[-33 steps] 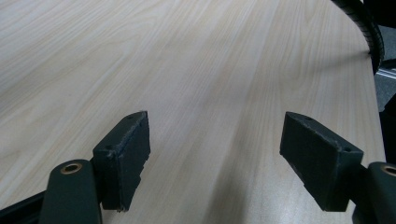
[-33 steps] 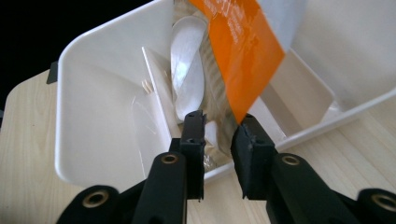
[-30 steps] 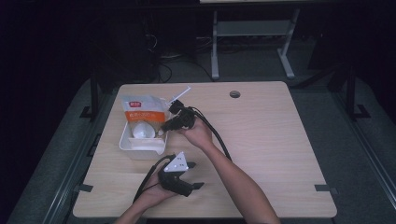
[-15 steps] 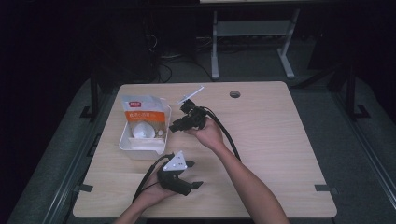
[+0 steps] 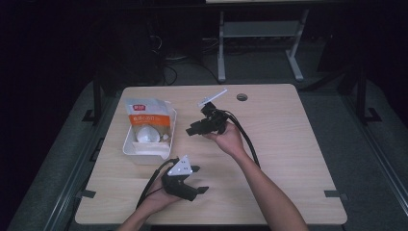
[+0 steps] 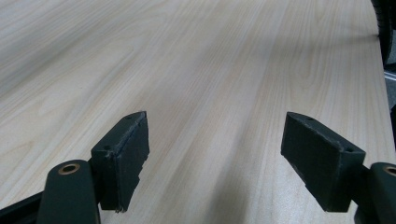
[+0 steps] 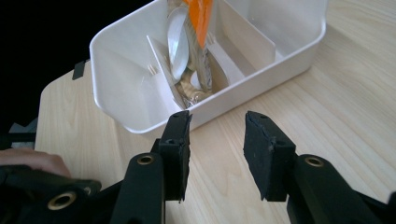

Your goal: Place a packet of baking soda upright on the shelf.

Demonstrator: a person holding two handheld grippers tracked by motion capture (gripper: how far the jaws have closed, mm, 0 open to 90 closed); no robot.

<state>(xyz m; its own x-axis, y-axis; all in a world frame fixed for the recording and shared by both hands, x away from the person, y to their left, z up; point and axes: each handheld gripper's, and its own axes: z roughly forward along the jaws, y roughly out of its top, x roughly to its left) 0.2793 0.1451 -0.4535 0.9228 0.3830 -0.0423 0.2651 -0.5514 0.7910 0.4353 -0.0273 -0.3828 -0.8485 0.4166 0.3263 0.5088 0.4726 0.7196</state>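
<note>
— What has changed?
— The right gripper (image 5: 195,128) has drawn back from the white tray (image 5: 133,147), jaws apart and empty.
— And the left gripper (image 5: 196,191)?
— Unmoved near the table (image 5: 288,159) edge, jaws spread wide. The orange packet (image 5: 149,114) stays in the tray.

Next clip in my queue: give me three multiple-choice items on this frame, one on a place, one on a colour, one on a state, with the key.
1. Where does the white bin stand on the table?
A. left part
B. right edge
C. centre

2. What colour marks the packet in the bin?
A. blue
B. orange
C. green

3. How do the left gripper jaws stand?
A. shut on a spoon
B. shut, empty
C. open, empty

Key: 1 A, the high view shows it left of both hands. 2 B, an orange band crosses the packet. 3 C, bare wood shows between the parted jaws.
</note>
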